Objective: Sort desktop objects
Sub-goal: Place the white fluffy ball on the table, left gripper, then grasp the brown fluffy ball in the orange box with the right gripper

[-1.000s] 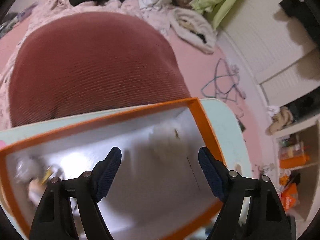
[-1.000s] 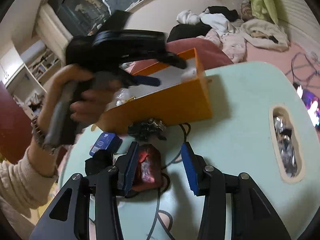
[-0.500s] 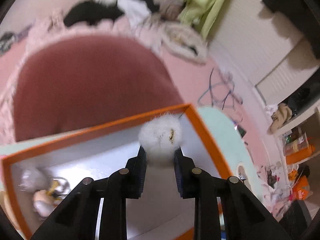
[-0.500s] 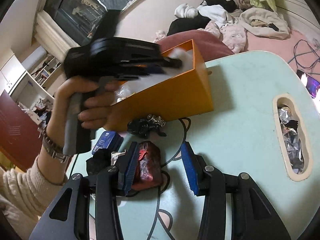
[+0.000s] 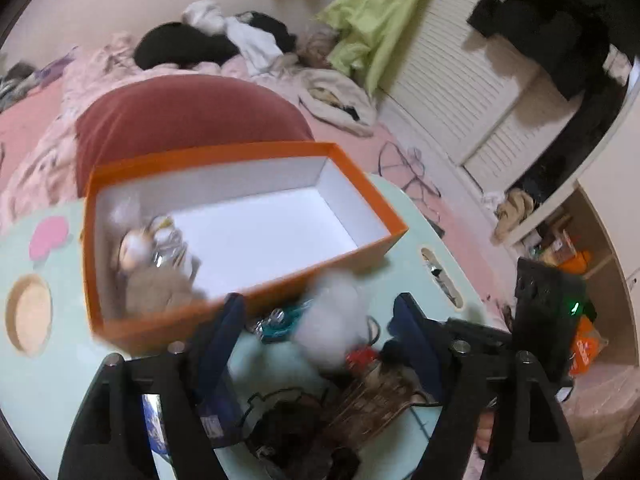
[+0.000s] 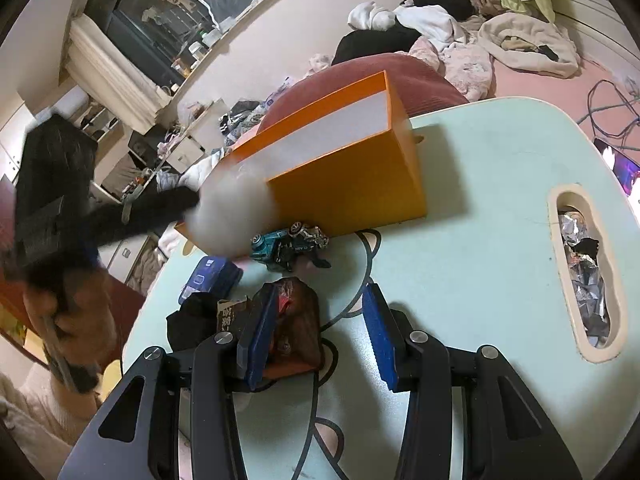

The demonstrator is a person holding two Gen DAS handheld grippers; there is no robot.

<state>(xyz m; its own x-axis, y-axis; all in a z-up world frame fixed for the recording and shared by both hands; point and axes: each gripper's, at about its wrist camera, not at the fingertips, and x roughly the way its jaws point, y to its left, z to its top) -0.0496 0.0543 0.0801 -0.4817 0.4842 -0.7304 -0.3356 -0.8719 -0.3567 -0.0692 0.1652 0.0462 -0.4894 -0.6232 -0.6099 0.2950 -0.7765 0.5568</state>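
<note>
A white fluffy pompom (image 5: pixel 336 316) is blurred in mid-air just outside the near wall of the orange box (image 5: pixel 208 156), above the mint table (image 5: pixel 36 380). My left gripper (image 5: pixel 316 320) is opening, its jaws wide on either side of the pompom and not pressing it. The right wrist view has the same pompom (image 6: pixel 232 212) at the tip of that gripper, beside the box (image 6: pixel 348 184). My right gripper (image 6: pixel 320 328) hovers open low over the table; a dark red packet (image 6: pixel 298 320) lies against its left finger (image 6: pixel 260 332).
Soft toys (image 5: pixel 152 256) fill the box's left end. A teal toy car (image 6: pixel 280 244), a blue case (image 6: pixel 210 276) and a black item (image 6: pixel 188 320) lie before the box. A slot (image 6: pixel 560 200) at the table's right holds foil. A black cable (image 6: pixel 368 264) runs under my right gripper.
The left gripper shut on the pompom inside the box, pulled it back out over the near wall, then spread its jaws. The right gripper stayed put.
</note>
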